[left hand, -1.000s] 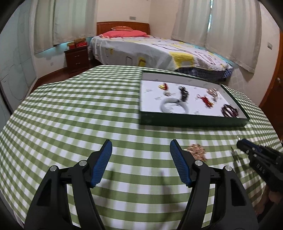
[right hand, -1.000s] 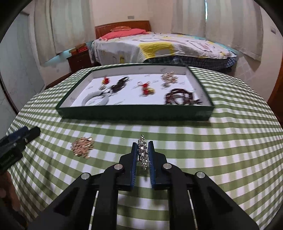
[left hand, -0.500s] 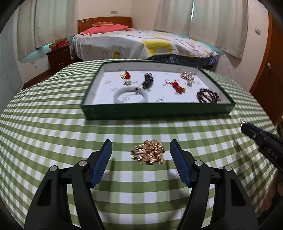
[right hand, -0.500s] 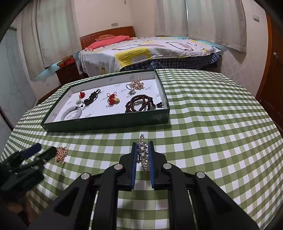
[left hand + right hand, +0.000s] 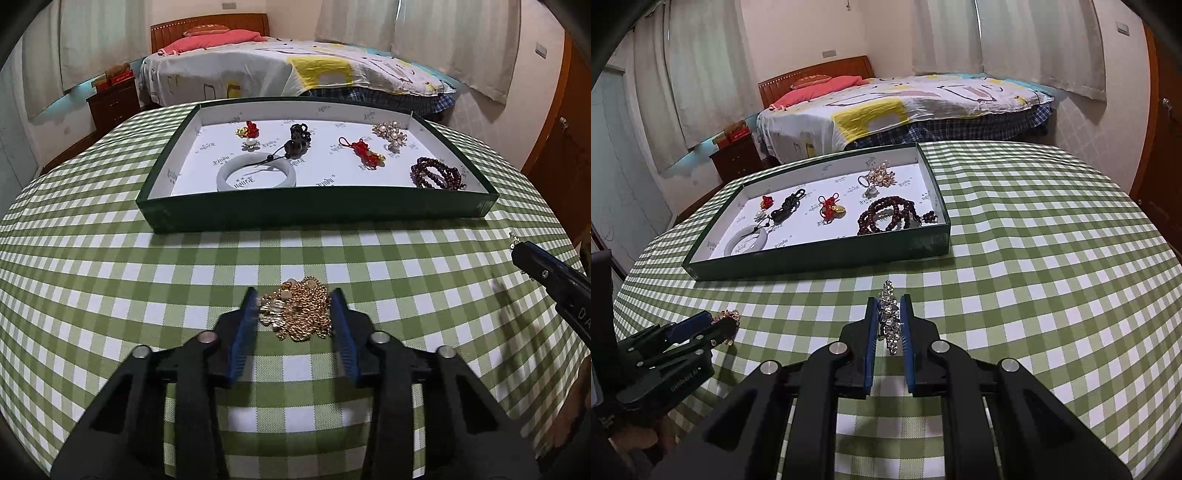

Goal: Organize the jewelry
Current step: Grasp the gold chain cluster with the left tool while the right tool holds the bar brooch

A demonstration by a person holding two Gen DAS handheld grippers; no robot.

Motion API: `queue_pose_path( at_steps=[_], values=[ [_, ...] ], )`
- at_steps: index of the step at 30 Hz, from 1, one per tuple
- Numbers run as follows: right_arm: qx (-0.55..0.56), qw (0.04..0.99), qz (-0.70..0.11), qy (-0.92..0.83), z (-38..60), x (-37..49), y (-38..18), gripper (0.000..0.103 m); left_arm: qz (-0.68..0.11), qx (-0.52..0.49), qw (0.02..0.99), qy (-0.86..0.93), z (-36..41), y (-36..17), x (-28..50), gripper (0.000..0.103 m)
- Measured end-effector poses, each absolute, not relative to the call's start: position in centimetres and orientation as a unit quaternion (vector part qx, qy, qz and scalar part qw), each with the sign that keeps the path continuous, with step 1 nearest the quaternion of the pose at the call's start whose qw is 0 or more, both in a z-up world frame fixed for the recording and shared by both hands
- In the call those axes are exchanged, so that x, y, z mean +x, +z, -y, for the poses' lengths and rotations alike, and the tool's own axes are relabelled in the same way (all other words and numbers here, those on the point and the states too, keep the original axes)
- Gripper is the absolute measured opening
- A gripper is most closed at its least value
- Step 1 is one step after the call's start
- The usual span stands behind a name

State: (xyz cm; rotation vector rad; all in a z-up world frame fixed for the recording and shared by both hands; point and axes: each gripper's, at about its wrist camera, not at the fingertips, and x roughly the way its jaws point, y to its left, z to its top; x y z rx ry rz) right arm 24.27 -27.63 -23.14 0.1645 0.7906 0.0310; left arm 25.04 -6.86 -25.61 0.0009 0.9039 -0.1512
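On the bench (image 5: 110, 280), under a green checked cloth, a dark green tray (image 5: 317, 206) with a white lining sits toward the far side, with a bed (image 5: 295, 66) beyond it. Nearer the camera, a heap of gold chain (image 5: 299, 314) lies on the cloth between the blue pads of the left tool (image 5: 297, 308); its jaws are closing around the heap, and the pads stand just beside it on either side, though whether they press on it yet cannot be told. From the right wrist view the same left tool (image 5: 718, 323) shows at the left edge, low over the cloth with the gold chain (image 5: 729, 315) at its tips. The right tool (image 5: 890, 317) is clamped on a rhinestone clip (image 5: 889, 314), which stands on edge between the pads and sticks out past their tips, above the cloth and short of the tray (image 5: 820, 258). In the left wrist view the right tool (image 5: 517, 247) reaches in from the right edge with a bit of sparkle at its tip. Inside the tray lie a white bangle (image 5: 256, 177), a black beaded piece (image 5: 297, 138), a red knot charm (image 5: 364, 151), a small red-and-gold charm (image 5: 249, 130), a pearl brooch (image 5: 391, 133) and dark red beads (image 5: 437, 177), all apart from each other.
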Motion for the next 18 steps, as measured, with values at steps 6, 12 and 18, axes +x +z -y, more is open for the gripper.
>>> queue_pose_path(
  at_steps=[6, 12, 18],
  values=[
    [0.079, 0.919, -0.387, 0.016, 27.5, 24.3, -23.5, 0.013, -0.435, -0.003, 0.896, -0.084, 7.0, -25.5, 25.0, 0.019],
    [0.077, 0.919, -0.386, 0.016, 27.4, 24.2, -23.5, 0.013, -0.429, -0.030, 0.898, -0.095, 6.2, -25.3, 25.0, 0.014],
    [0.073, 0.919, -0.386, 0.016, 27.2, 24.3, -23.7, 0.013, -0.413, -0.036, 0.905, -0.101, 5.9, -24.8, 24.5, 0.005]
  ],
)
